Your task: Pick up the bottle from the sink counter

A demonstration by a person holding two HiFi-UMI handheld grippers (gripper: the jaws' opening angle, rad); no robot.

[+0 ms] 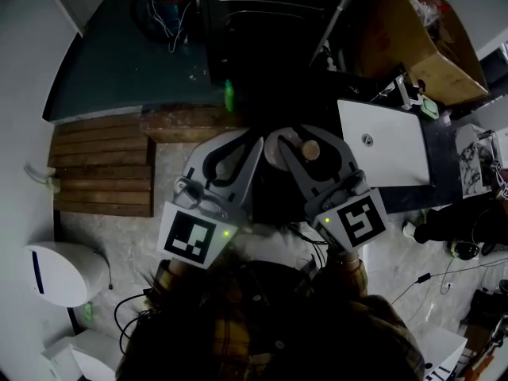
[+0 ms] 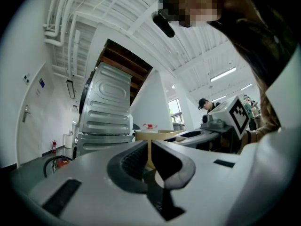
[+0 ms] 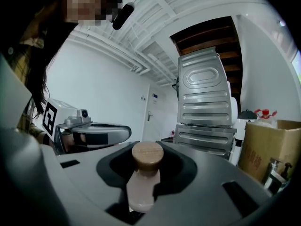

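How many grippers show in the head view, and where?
2. The left gripper is at centre left, fingers nearly together, empty; the right gripper is beside it, shut on a bottle with a wooden cap. None seems hidden.

White walls (image 3: 108,93), wooden pallet (image 1: 103,165) (slatted), cardboard box (image 1: 421,38), bright window (image 2: 175,111)

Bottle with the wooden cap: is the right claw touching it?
Touching. The right gripper view shows the right claw closed on the bottle, pads pressing its neck.
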